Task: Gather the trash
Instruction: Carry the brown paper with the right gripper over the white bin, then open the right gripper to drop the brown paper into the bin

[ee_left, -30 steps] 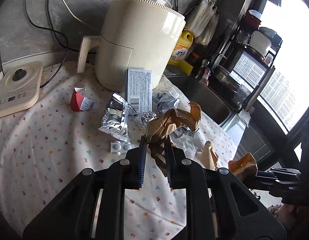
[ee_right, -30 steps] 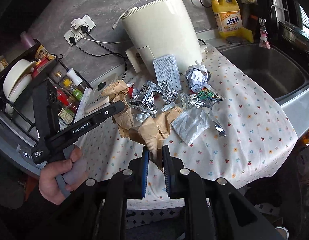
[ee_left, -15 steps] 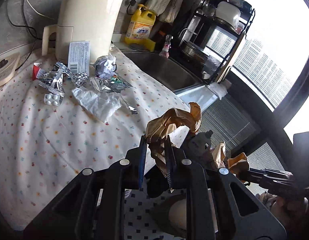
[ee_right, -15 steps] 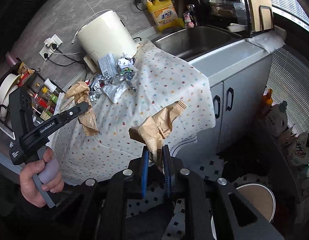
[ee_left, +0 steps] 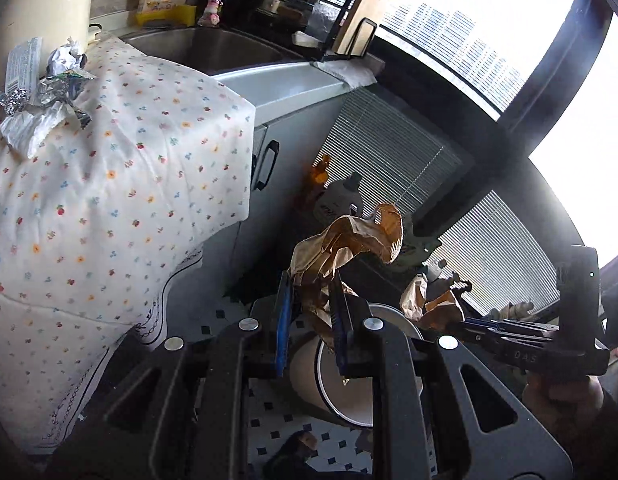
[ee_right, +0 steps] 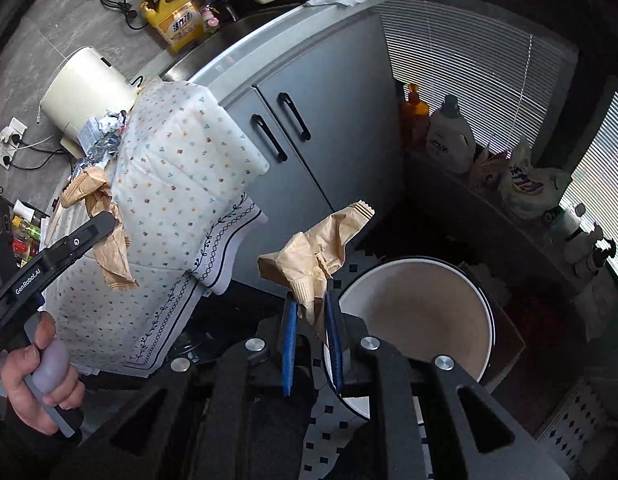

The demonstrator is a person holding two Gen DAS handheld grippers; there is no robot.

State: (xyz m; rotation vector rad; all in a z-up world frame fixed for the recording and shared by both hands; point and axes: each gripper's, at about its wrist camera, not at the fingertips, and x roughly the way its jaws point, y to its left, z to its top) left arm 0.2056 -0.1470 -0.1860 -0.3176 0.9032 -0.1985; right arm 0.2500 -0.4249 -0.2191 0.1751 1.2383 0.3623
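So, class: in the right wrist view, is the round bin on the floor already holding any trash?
No, the bin shows only a bare pale inside.

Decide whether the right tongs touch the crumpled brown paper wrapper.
Touching: the right wrist view shows the right tongs clamped on the crumpled brown paper wrapper.
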